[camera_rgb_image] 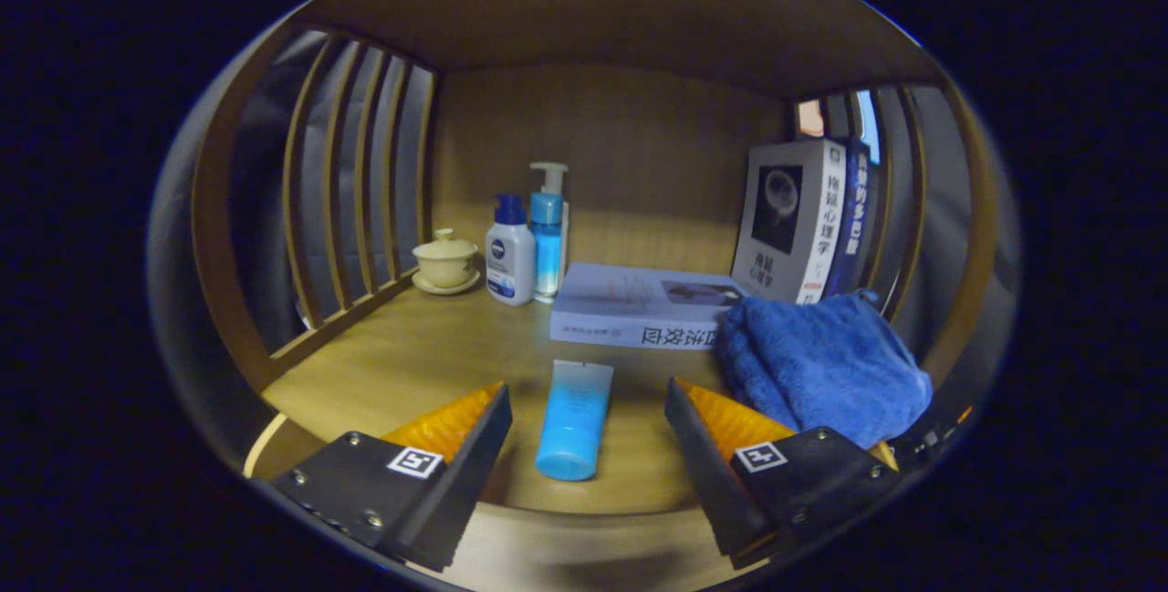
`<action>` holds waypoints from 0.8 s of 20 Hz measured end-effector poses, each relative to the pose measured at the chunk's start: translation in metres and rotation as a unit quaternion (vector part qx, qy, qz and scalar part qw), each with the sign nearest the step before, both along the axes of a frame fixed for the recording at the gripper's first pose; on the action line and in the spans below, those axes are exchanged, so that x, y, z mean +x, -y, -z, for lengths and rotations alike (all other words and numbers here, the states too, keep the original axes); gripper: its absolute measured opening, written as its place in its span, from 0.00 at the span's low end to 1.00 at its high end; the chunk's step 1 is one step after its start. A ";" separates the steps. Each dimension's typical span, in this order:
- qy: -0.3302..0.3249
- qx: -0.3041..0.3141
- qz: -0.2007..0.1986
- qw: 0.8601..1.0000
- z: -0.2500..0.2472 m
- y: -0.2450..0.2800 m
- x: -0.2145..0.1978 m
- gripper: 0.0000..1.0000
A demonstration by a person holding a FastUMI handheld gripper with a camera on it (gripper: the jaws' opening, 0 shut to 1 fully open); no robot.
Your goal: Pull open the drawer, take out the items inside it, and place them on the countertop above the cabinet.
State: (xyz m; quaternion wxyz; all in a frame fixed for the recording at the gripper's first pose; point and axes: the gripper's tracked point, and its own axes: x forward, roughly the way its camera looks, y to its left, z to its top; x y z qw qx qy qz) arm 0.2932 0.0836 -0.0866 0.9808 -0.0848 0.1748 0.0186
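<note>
Gripper point(588, 410) spread wide, gripping nothing, straddling the blue tube point(575, 419) lying flat on the countertop point(438, 355). Looks already placed. Blue towel point(821, 364) bunched right against the right finger, so could easily snag and drag on pulling back. Might also nudge the tube off the front edge.

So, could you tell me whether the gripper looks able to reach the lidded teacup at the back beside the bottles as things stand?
Probably yes. The gripper is open with the blue tube lying between its fingers, so it would have to pass over that. Beyond it the shelf looks bare up to the lidded teacup, with the white bottle close beside it.
</note>
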 end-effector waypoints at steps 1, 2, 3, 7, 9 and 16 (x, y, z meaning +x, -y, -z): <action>0.009 -0.003 -0.005 1.000 -0.008 0.001 -0.007 1.00; 0.016 -0.006 -0.009 1.000 -0.016 0.001 -0.017 1.00; 0.023 -0.009 -0.013 1.000 -0.023 0.002 -0.027 1.00; 0.044 -0.007 -0.020 0.999 -0.039 0.005 -0.069 1.00; 0.051 -0.002 -0.016 0.999 -0.039 0.010 -0.094 1.00; 0.037 0.005 0.007 0.999 -0.010 0.027 -0.173 1.00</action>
